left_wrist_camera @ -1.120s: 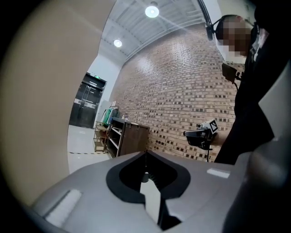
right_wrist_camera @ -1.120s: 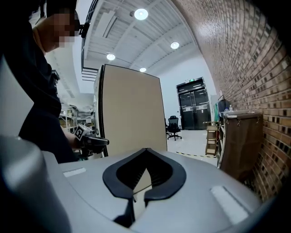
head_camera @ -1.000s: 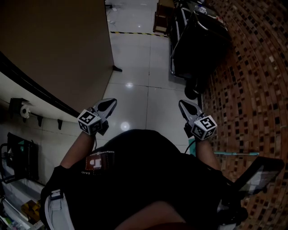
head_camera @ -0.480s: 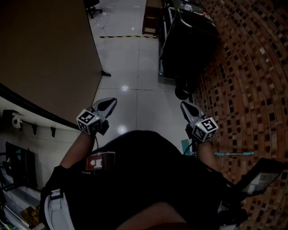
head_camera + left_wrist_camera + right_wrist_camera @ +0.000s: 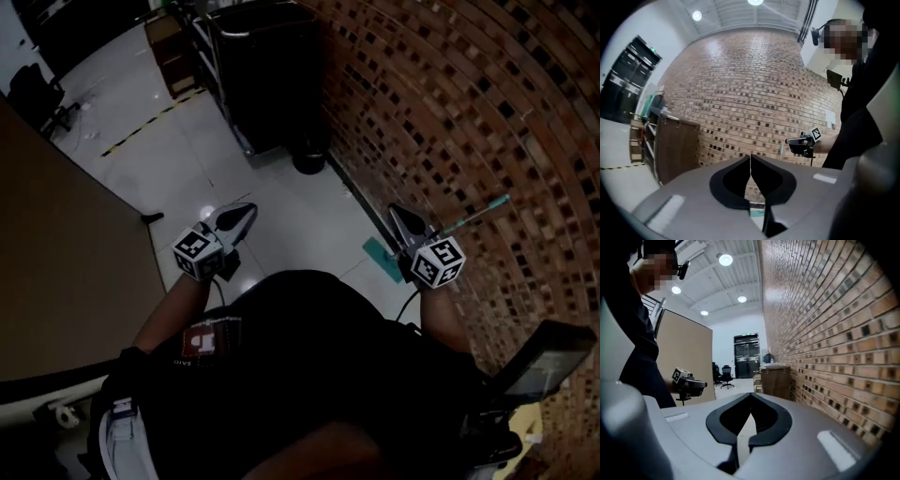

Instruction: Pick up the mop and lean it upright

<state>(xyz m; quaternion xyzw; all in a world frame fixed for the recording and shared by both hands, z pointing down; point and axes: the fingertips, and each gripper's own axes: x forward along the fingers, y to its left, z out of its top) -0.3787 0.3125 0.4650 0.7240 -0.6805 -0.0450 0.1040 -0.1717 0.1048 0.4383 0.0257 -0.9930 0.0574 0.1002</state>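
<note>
Brick wall (image 5: 450,94): teal mop (image 5: 380,254), thin handle, flat head.

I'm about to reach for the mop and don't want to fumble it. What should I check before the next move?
1. Mop found: ok, teal mop head on the floor by the brick wall, handle past the right claw.
2. Right claw empty: ok, shut on nothing.
3. Left claw empty: ok, shut on nothing.
4. Claws open for a grasp: not ok, both shut.
5. Right claw aimed at the handle: not ok, its own view shows no mop.
6. Handle lying or leaning: cannot tell.
</note>
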